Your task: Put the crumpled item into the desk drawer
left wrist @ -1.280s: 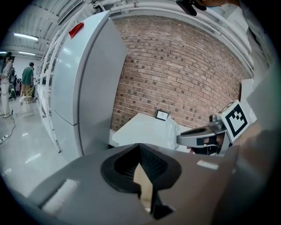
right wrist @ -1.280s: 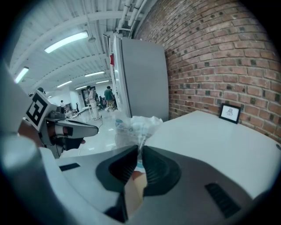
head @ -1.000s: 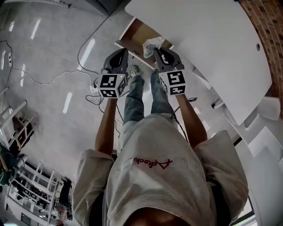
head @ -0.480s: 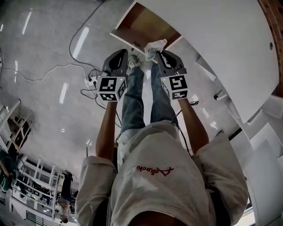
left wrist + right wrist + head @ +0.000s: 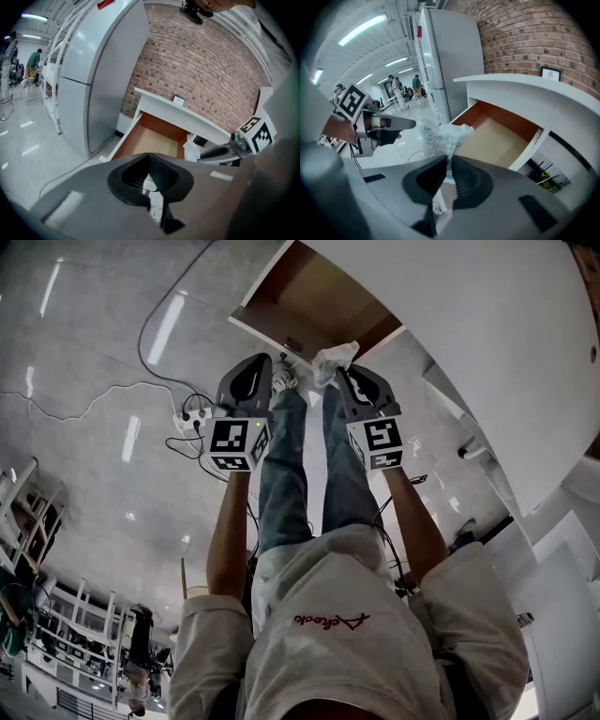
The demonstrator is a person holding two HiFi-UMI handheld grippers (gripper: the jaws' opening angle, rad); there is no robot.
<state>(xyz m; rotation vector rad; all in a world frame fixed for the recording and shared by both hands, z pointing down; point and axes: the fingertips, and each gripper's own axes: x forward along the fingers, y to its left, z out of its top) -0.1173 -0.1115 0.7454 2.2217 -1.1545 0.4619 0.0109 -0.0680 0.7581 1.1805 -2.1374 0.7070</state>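
Observation:
The desk drawer [image 5: 314, 307] stands pulled out below the white desk top [image 5: 487, 324], its brown inside bare. A crumpled white wrapper [image 5: 335, 356] sticks out of my right gripper [image 5: 343, 371], which is shut on it just in front of the drawer's front edge. In the right gripper view the wrapper [image 5: 439, 135] rises from the right gripper [image 5: 449, 161], with the drawer [image 5: 499, 133] behind it. My left gripper [image 5: 259, 362] hangs level beside it, shut and holding nothing. The left gripper view shows the left gripper [image 5: 149, 161], the drawer [image 5: 157, 140] and the wrapper [image 5: 191, 151].
The person's legs in jeans [image 5: 302, 460] reach under the grippers toward the drawer. A power strip with cables [image 5: 192, 416] lies on the glossy floor at the left. A tall grey cabinet [image 5: 98, 79] stands left of the desk, against a brick wall [image 5: 206, 61].
Both grippers have sunk toward the open drawer, the wrapper still in the right one. More of the drawer's inside shows in the head view now.

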